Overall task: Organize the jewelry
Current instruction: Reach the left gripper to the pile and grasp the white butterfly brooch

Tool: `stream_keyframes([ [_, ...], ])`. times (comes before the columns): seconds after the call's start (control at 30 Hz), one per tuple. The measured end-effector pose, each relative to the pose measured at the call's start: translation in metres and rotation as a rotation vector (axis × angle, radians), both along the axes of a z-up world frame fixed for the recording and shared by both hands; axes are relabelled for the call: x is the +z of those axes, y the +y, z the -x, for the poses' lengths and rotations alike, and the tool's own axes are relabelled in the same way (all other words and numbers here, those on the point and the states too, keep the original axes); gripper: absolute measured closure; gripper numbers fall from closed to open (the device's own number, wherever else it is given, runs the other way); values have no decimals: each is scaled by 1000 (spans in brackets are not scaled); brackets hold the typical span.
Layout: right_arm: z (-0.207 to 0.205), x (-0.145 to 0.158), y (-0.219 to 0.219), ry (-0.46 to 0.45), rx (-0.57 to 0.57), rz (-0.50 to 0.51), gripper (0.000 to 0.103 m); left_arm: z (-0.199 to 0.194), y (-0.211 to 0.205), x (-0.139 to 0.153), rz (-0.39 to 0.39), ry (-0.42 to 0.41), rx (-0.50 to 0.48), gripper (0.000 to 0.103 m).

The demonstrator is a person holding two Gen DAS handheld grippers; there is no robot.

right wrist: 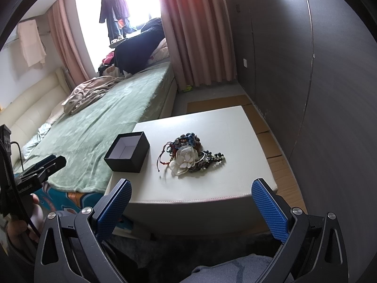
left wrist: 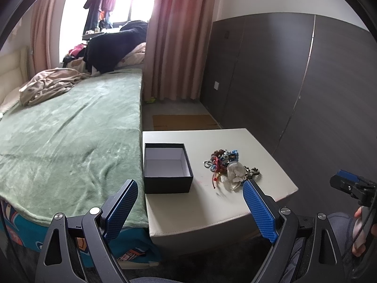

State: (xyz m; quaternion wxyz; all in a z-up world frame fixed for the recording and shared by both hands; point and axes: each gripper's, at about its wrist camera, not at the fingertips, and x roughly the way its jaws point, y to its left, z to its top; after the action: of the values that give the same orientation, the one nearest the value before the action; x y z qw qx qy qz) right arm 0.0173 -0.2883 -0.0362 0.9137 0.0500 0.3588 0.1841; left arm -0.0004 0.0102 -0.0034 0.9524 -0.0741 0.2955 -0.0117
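A tangled pile of jewelry [left wrist: 229,167] with beaded bracelets, red cords and a white flower piece lies on a white leather stool [left wrist: 212,212]. It also shows in the right wrist view [right wrist: 190,155]. An open black box [left wrist: 166,167] with a white, empty inside stands to the left of the pile, also in the right wrist view [right wrist: 127,152]. My left gripper [left wrist: 189,184] is open and empty, short of the stool's near edge. My right gripper [right wrist: 192,184] is open and empty, also near the stool's [right wrist: 212,188] front edge.
A bed with a green blanket [left wrist: 70,141] abuts the stool's left side. A dark wardrobe wall [left wrist: 306,94] stands to the right. Cardboard [right wrist: 271,127] lies on the floor beyond the stool. The right gripper shows at the right edge of the left wrist view [left wrist: 348,184].
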Motion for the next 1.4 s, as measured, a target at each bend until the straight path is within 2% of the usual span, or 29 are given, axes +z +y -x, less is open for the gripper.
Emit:
stream_keyframes([
  [0.2, -12, -4, -3, 44, -29, -3, 0, -3, -5, 7, -10, -24, -41, 12],
  [0.5, -46, -12, -7, 99, -30, -57, 0, -48, -23, -5, 36, 76, -98, 14],
  [0.67, -72, -23, -10, 130, -37, -92, 0, -78, -33, -15, 47, 129, -137, 27],
  [1.03, -118, -48, -23, 185, -76, -146, 0, -131, -64, -41, 39, 230, -223, 46],
  [1.23, -130, -66, -29, 201, -78, -176, 0, -155, -89, -64, -5, 289, -295, 58],
  [1.33, -136, -74, -34, 216, -89, -190, 0, -166, -97, -74, -14, 316, -313, 69],
  [1.4, -139, -79, -39, 227, -95, -213, 0, -176, -101, -83, -19, 343, -318, 71],
])
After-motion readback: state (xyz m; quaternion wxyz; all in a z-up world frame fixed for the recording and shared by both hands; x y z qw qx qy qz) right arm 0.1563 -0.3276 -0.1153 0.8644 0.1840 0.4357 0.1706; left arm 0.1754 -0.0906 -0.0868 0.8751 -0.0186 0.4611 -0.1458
